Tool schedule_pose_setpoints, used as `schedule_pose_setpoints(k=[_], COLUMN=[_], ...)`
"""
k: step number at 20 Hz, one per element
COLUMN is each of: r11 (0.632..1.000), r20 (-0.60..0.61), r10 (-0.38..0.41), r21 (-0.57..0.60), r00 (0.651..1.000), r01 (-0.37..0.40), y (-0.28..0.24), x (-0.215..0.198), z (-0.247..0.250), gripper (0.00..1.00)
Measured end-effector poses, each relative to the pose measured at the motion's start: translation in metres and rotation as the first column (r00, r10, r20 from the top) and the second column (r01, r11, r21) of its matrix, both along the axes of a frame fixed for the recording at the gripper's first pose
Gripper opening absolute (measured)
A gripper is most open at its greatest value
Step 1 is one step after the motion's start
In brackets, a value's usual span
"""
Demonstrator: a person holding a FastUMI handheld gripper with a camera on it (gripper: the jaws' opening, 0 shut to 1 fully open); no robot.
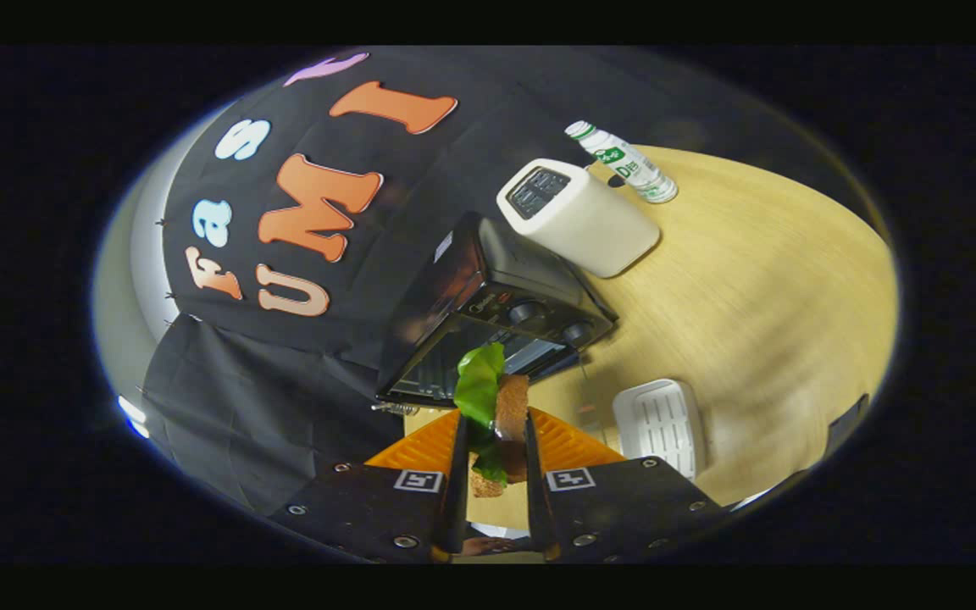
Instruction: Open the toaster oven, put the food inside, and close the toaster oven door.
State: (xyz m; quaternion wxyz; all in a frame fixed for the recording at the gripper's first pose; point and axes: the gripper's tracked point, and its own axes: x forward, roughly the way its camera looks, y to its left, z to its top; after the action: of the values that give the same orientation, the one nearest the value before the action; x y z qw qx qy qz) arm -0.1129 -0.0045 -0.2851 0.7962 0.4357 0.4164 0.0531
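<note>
Gripper view. The gripper (pixel 492 440) is pinching a sandwich (pixel 496 415), both fingers pressing on its sides; brown bread slices and a ruffled green lettuce leaf (pixel 479 385) are protruding ahead of the fingertips. Just beyond the sandwich, a boxy black toaster oven (pixel 496 313) is sitting on the pale wood-grain table (pixel 759 288), its glass door facing the gripper and two round knobs showing on its front panel. Behind it a rounded white pop-up toaster (pixel 577 216) is standing, with a white plastic bottle (pixel 623 161) near it. A ribbed white tray (pixel 659 424) is lying beside the fingers.
</note>
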Motion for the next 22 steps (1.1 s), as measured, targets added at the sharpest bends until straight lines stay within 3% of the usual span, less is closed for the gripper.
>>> schedule_pose_setpoints(k=[13,22], r11=[0.988,0.944], r20=[0.005,0.037], r10=[-0.108,-0.307], r21=[0.116,0.135], r00=[0.994,0.951], r01=[0.106,0.300], y=[0.102,0.115], x=[0.090,0.135], z=[-0.057,-0.091], gripper=[0.30,0.30])
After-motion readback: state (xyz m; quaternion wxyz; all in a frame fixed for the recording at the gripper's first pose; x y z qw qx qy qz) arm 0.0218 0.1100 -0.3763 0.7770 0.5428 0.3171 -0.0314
